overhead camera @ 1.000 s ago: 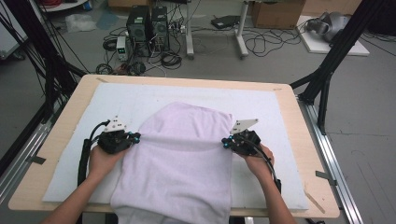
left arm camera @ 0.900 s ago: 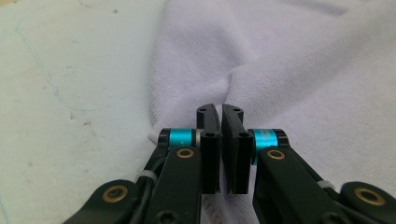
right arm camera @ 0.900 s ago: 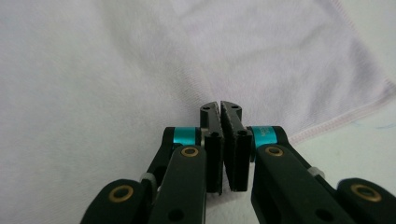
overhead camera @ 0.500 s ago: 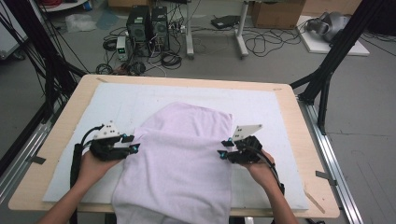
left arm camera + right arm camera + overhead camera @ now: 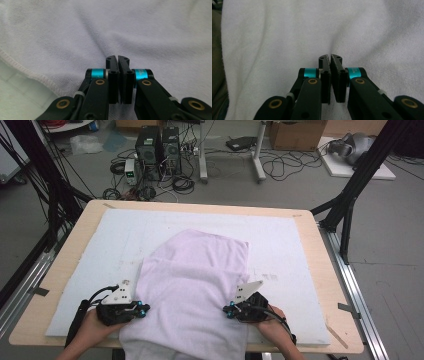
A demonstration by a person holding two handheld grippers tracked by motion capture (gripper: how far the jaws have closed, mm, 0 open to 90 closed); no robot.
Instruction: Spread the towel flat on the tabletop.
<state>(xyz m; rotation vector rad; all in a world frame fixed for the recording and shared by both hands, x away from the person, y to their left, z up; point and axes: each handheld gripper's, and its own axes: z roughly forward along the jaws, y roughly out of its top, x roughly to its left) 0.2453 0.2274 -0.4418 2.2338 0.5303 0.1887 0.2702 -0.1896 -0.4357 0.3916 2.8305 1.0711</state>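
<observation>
White towel (image 5: 192,290) flanked by both shut tools (image 5: 142,309)

A light wooden counter (image 5: 320,270) fills the middle of the frame, covered by a white mat (image 5: 125,240); a pale lilac towel (image 5: 195,290) lies on the mat, lower centre.

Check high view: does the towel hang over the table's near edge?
Yes, the towel's lower part runs past the near edge of the table, between the two hands.
</observation>
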